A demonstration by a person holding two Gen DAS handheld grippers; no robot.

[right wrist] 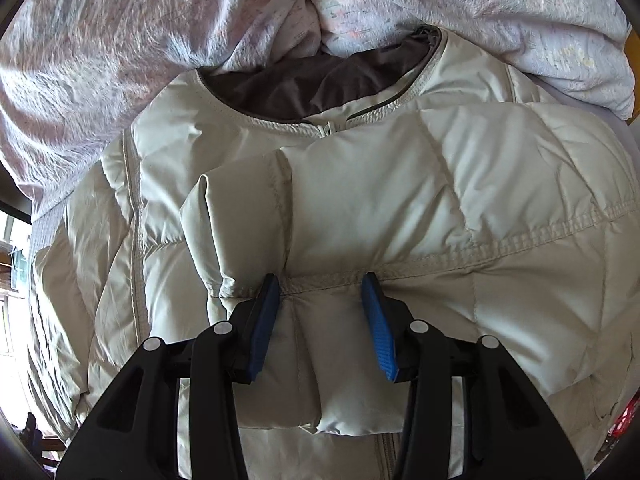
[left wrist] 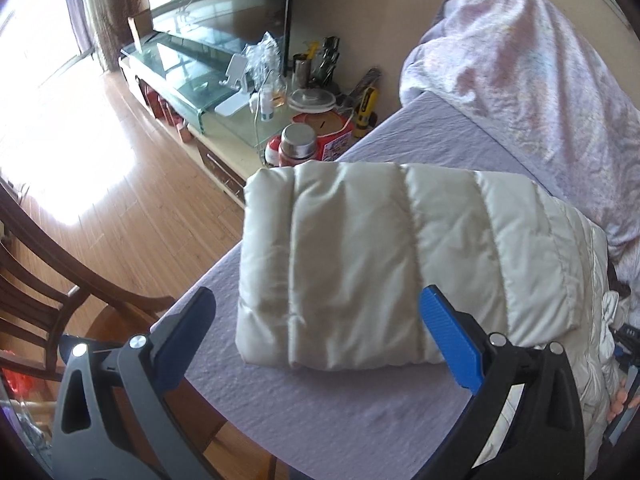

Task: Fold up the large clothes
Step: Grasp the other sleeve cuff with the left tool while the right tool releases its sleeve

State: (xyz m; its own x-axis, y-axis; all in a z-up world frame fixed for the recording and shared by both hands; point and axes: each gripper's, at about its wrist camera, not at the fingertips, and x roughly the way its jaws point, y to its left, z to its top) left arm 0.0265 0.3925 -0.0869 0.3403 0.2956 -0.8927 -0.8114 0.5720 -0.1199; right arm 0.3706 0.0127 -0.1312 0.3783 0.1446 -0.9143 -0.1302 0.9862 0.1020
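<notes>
Puffer jacket (right wrist: 400, 208), sleeve pinched by right hand-held gripper (right wrist: 320, 286), left hand-held gripper (left wrist: 316, 308) open above

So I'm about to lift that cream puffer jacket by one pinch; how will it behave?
The puffer jacket looks puffy and quilted, so probably light for its bulk. It drapes in soft folds over the bed, so it will likely sag and unfold from one pinch. Its shell has a sheen, so the right claw, pressing a fold, might slip.

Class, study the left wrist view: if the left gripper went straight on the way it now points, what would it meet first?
Most likely the folded sleeve end of the cream puffer jacket, lying on the lilac bed sheet between the open left gripper fingers; depth is uncertain.
</notes>
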